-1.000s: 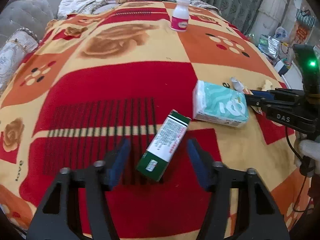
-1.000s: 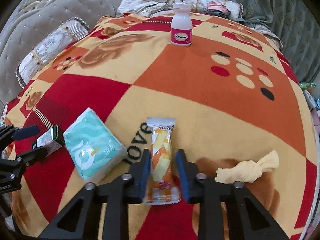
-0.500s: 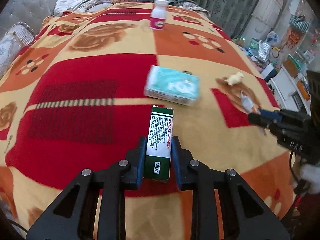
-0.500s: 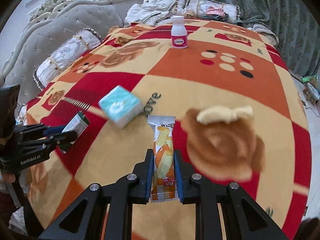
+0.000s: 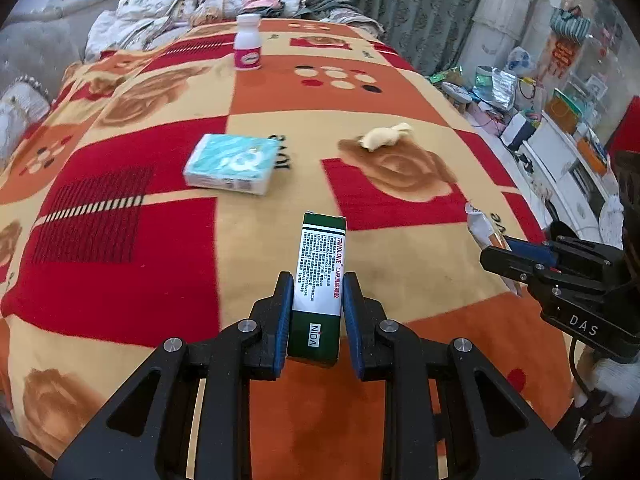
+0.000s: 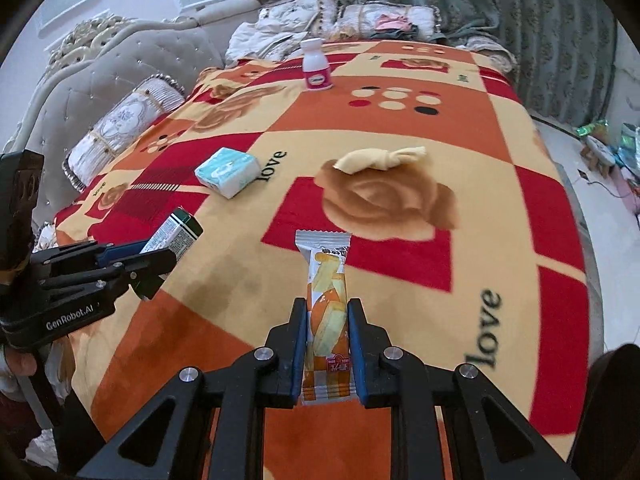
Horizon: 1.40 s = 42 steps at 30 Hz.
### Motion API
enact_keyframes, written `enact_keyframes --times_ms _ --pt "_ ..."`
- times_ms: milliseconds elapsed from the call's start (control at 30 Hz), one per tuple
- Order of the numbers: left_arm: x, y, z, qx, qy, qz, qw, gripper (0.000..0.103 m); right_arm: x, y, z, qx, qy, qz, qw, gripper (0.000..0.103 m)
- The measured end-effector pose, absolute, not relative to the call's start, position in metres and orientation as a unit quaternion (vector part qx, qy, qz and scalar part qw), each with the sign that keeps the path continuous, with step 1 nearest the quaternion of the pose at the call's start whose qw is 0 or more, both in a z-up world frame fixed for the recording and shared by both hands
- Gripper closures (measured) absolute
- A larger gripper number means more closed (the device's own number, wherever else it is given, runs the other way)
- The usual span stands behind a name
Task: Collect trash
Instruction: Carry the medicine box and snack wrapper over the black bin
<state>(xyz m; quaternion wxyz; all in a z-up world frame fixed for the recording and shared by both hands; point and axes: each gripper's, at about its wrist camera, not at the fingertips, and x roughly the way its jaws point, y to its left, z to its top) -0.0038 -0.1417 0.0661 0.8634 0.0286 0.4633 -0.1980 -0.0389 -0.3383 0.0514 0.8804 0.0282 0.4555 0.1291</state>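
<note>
Both pieces are off the bed (image 6: 520,208) now: my left tool (image 5: 316,316) clamps the green box (image 5: 320,280), right tool (image 6: 328,344) pinches the snack wrapper (image 6: 326,304). Tissue pack (image 5: 232,164), yellow wad (image 5: 384,136) and pink bottle (image 5: 248,42) lie well ahead, nothing blocking.

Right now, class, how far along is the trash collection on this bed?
Nothing looks binned yet; no bin is in view. In hand: the left gripper clamps the green box, the right gripper the snack wrapper. Left on the blanket: tissue pack, crumpled yellow paper, white bottle.
</note>
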Motion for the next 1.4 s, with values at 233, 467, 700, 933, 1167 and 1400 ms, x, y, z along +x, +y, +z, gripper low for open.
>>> enact_keyframes --times_ms 233,467,700,933,1167,1400 --pt "-0.017 -0.165 0.070 0.039 0.454 -0.210 0.865 0.081 -0.057 -0.351 0.055 0.033 0.448 0.117 0.886 0.084" --pt "-0.025 -0.189 0.074 0.053 0.447 -0.227 0.863 0.081 -0.070 -0.370 0.060 0.047 0.441 0.101 0.890 0.085" --pt "-0.032 -0.215 0.074 0.061 0.447 -0.247 0.858 0.081 -0.082 -0.389 0.063 0.058 0.439 0.084 0.893 0.084" --pt "-0.039 -0.241 0.075 0.073 0.445 -0.268 0.851 0.081 -0.094 -0.412 0.065 0.069 0.436 0.065 0.895 0.084" --pt "-0.044 -0.266 0.078 0.083 0.441 -0.286 0.847 0.081 -0.106 -0.433 0.066 0.076 0.436 0.046 0.896 0.085" --pt "-0.050 -0.297 0.078 0.096 0.439 -0.308 0.838 0.081 -0.118 -0.461 0.066 0.089 0.433 0.023 0.897 0.084"
